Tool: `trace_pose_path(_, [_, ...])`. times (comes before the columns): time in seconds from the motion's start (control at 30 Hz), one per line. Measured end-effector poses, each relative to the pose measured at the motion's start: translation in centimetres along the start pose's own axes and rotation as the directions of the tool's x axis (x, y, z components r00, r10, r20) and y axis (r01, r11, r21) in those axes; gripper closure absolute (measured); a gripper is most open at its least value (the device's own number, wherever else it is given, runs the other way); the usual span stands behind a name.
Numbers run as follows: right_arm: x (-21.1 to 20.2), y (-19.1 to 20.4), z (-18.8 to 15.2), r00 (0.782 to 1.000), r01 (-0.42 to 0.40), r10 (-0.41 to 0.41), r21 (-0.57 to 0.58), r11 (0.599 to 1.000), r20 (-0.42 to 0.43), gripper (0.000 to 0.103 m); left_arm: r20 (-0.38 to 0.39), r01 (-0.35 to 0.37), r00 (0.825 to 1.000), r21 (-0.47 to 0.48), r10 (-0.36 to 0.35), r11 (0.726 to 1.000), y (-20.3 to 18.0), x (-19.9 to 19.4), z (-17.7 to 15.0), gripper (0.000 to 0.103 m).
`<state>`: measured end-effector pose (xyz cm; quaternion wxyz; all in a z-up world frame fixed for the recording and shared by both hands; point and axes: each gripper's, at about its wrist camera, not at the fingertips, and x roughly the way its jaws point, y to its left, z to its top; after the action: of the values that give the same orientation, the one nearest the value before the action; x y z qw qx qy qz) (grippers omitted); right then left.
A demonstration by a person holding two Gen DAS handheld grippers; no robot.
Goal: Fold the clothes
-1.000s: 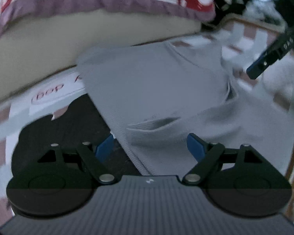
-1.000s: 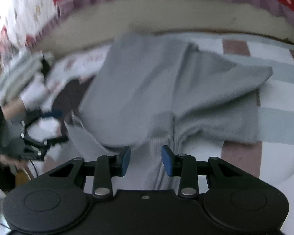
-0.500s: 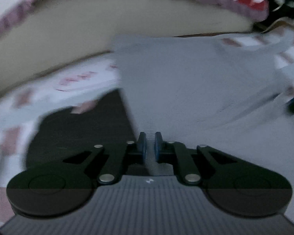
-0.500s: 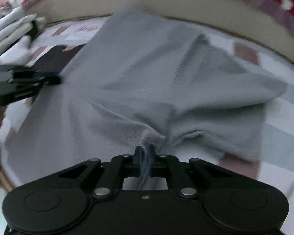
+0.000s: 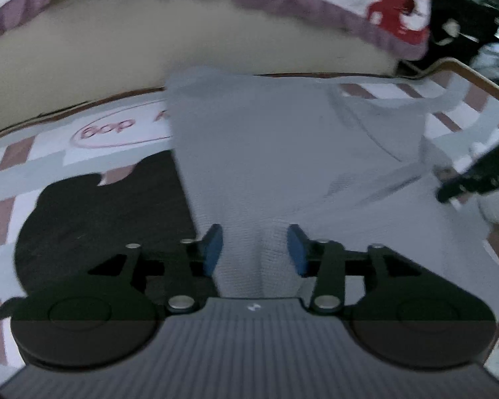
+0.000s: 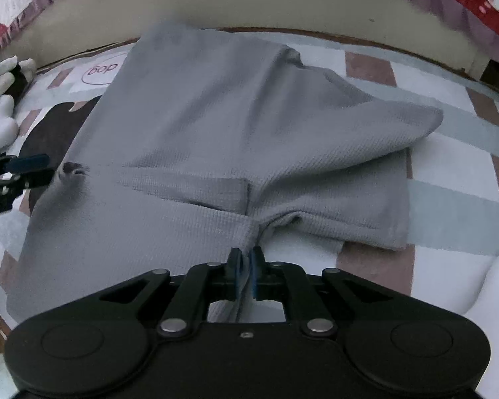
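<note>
Shirt [image 6: 223,126], grey knit, lies spread on a checked mat [image 6: 455,166], partly folded: one side panel is turned over the middle, a sleeve juts right. Our right gripper [image 6: 246,262] has its jaws shut on a bunched near edge. Our left gripper [image 5: 254,249] has its jaws parted, straddling a raised ridge of cloth without pinching it. We judge a fold is in hand; to do it well, we would keep the right pinch firm, get both grips level along one edge, and carry the cloth over low and taut so no wrinkle is trapped. A beige wall [image 6: 249,3] bounds the far side just beyond the shirt; bare mat lies open to the right, and a dark patch [image 5: 109,219] shows left.
</note>
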<state>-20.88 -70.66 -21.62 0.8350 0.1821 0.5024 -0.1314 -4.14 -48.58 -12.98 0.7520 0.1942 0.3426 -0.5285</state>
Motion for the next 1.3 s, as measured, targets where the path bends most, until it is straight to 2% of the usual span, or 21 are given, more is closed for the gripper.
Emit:
trace_pose_path(0.07, [-0.4,-1.1,0.0,1.000,0.021,-0.023,0.091,0.996,0.020,0.095,-0.030,-0.054,0.998,0.041,0.055,0.998,-0.6,0.6,-0.5,0.059])
trace_pose_path(0.1, [-0.7,-1.6,0.1,0.999,0.031,-0.035,0.136,0.990,0.029,0.089,-0.048,-0.085,0.995,0.043,0.087,0.995,-0.7,0.7,-0.6,0.060])
trace_pose_path(0.13, [-0.9,-2.1,0.1,0.998,0.040,-0.048,0.182,0.983,0.037,0.076,-0.066,-0.115,0.991,0.035,0.118,0.993,-0.7,0.7,-0.6,0.062])
trace_pose_path(0.17, [-1.1,-2.7,0.1,0.997,0.049,-0.060,0.226,0.973,0.045,0.071,-0.074,-0.108,0.991,0.007,0.108,0.994,-0.8,0.3,-0.4,0.062])
trace_pose_path(0.23, [-1.5,-3.7,0.1,0.994,0.064,-0.087,0.315,0.947,0.059,0.070,-0.085,-0.052,0.995,-0.055,0.047,0.997,-1.2,-0.6,0.5,0.060])
trace_pose_path(0.3, [-2.0,-4.9,0.1,0.992,0.070,-0.108,0.410,0.909,0.069,0.068,-0.105,-0.022,0.994,-0.061,0.016,0.998,-2.3,-1.1,1.4,0.060])
trace_pose_path(0.4, [-3.4,-7.4,-1.1,0.992,0.024,-0.091,0.600,0.800,0.082,0.068,-0.126,-0.044,0.991,0.002,0.044,0.999,-4.9,-1.6,2.5,0.060])
trace_pose_path(0.47, [-4.9,-8.3,-2.0,0.990,-0.011,-0.088,0.696,0.718,0.106,0.065,-0.145,-0.029,0.989,0.045,0.035,0.999,-6.3,-2.0,3.3,0.060])
trace_pose_path(0.57, [-7.0,-8.2,-2.6,0.985,-0.093,-0.059,0.777,0.623,0.165,0.062,-0.136,0.041,0.991,0.166,-0.018,0.985,-8.5,-3.4,5.1,0.059])
trace_pose_path(0.6, [-7.5,-8.0,-2.6,0.982,-0.112,-0.055,0.784,0.610,0.183,0.060,-0.125,0.080,0.991,0.214,-0.054,0.974,-9.2,-3.9,5.9,0.059])
trace_pose_path(0.67, [-8.1,-6.7,-1.8,0.975,-0.120,-0.059,0.736,0.666,0.213,0.052,-0.125,0.105,0.990,0.310,-0.069,0.945,-10.3,-4.5,7.5,0.054])
trace_pose_path(0.73, [-7.6,-5.9,-1.6,0.973,-0.131,-0.043,0.695,0.707,0.228,0.049,-0.144,0.086,0.989,0.402,-0.030,0.911,-11.2,-4.1,8.9,0.050])
trace_pose_path(0.8, [-6.4,-5.7,-1.7,0.973,-0.140,-0.020,0.661,0.737,0.229,0.049,-0.177,0.059,0.984,0.476,0.029,0.878,-11.5,-2.9,9.8,0.050])
trace_pose_path(0.83, [-5.7,-6.2,-1.9,0.978,-0.128,-0.021,0.670,0.731,0.209,0.049,-0.197,0.050,0.979,0.501,0.057,0.864,-11.4,-2.1,10.2,0.050])
trace_pose_path(0.9, [-4.3,-8.2,-2.2,0.987,-0.091,-0.042,0.749,0.656,0.157,0.049,-0.233,0.048,0.969,0.513,0.086,0.857,-10.4,-0.4,11.1,0.050])
trace_pose_path(0.93, [-3.8,-9.4,-2.6,0.988,-0.094,-0.044,0.797,0.597,0.149,0.048,-0.249,0.051,0.964,0.506,0.089,0.861,-9.7,0.4,11.6,0.050])
trace_pose_path(1.0, [-2.3,-10.9,-3.5,0.987,-0.135,-0.006,0.857,0.497,0.159,0.048,-0.272,0.069,0.960,0.458,0.066,0.886,-7.9,2.7,12.8,0.050])
trace_pose_path(1.07, [-0.8,-11.1,-3.6,0.987,-0.162,0.063,0.867,0.472,0.150,0.048,-0.261,0.077,0.964,0.412,0.037,0.908,-6.3,5.4,13.6,0.050])
trace_pose_path(1.13, [0.3,-11.2,-3.2,0.983,-0.183,0.084,0.858,0.480,0.163,0.048,-0.225,0.074,0.974,0.389,0.017,0.918,-5.1,8.4,14.1,0.050])
trace_pose_path(1.23, [1.1,-11.1,-1.5,0.988,-0.108,-0.022,0.799,0.591,0.150,0.048,-0.157,0.080,0.987,0.351,-0.026,0.933,-4.0,11.8,14.6,0.050])
trace_pose_path(1.3, [1.5,-11.1,-0.5,0.984,-0.064,-0.086,0.771,0.633,0.153,0.047,-0.158,0.117,0.985,0.341,-0.066,0.933,-3.8,13.3,15.0,0.050])
